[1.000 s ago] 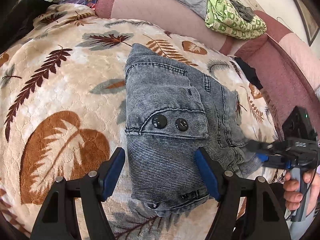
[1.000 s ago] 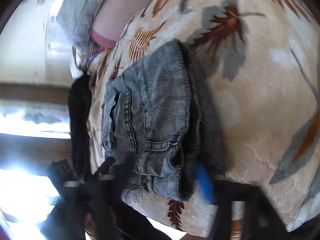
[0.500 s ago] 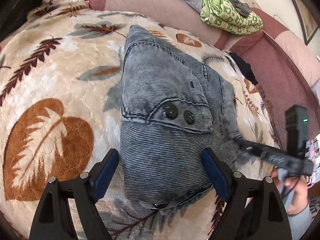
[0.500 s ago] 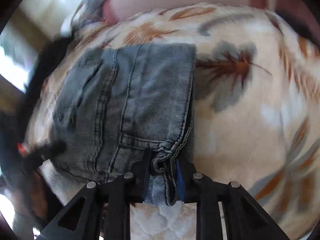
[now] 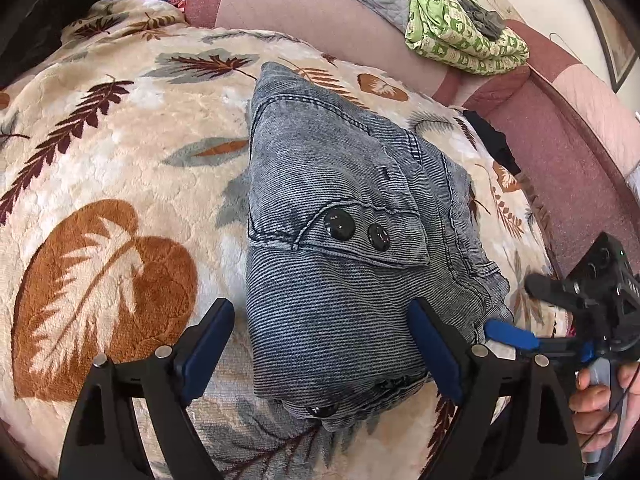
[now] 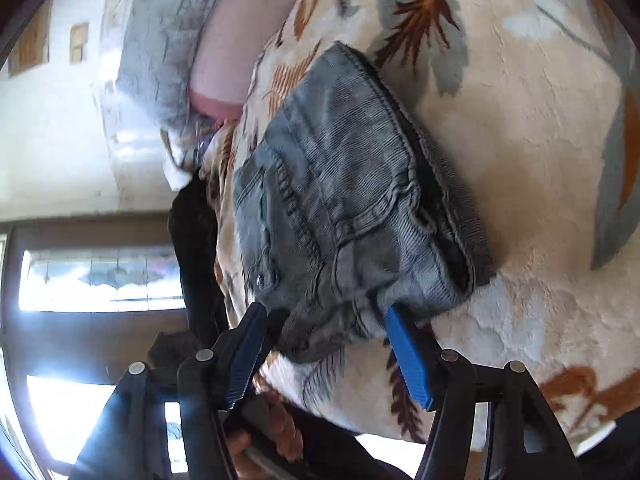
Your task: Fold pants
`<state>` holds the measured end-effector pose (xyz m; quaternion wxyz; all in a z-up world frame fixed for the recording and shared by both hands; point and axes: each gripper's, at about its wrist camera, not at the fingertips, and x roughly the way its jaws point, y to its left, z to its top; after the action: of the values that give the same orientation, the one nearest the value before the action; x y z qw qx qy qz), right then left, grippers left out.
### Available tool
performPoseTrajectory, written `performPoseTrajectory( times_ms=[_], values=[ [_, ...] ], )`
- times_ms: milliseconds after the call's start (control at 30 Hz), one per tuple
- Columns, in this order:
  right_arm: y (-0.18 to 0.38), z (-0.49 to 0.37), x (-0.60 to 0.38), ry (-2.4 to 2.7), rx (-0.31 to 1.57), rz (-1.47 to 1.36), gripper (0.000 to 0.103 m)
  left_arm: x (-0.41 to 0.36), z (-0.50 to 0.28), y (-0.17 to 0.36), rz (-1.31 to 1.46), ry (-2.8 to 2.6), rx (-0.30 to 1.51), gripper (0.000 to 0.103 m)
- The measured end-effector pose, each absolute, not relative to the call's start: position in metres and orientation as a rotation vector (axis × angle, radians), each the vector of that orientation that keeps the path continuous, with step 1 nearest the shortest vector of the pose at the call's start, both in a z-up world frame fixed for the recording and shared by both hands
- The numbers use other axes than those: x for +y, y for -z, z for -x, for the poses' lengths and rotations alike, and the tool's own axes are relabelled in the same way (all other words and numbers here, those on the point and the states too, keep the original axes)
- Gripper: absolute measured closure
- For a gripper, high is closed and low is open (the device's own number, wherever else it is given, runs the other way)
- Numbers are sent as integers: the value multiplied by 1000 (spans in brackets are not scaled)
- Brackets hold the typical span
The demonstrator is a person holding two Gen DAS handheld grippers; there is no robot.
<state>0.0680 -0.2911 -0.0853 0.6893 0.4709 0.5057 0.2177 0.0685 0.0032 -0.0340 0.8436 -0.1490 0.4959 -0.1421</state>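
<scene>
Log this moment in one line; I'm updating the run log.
pants: folded on blanket | left hand-held gripper: open | right hand-held gripper: open

I count one folded pair of pants (image 5: 344,248), showing two black buttons (image 5: 340,224) on its flap and a third by the hem, one leaf-print blanket (image 5: 120,184), and one green cloth (image 5: 460,36) upper right.

No text, label, brand or number is legible anywhere.
</scene>
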Motion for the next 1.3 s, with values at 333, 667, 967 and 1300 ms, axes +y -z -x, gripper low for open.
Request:
performPoseTrajectory(
  times_ms=[333, 667, 967, 1300],
  values=[
    [87, -76, -291, -382, 1149, -1072, 38, 4, -64, 35, 317, 271, 1036, 10],
    [76, -84, -287, -336, 1101, -978, 85, -3, -61, 28, 261, 204, 1013, 8],
    [27, -52, -280, -306, 966, -737, 95, -3, -61, 23, 237, 186, 1004, 8],
    [50, -45, -297, -368, 991, -916, 35, -18, -65, 19, 89, 141, 1003, 8]
  ],
)
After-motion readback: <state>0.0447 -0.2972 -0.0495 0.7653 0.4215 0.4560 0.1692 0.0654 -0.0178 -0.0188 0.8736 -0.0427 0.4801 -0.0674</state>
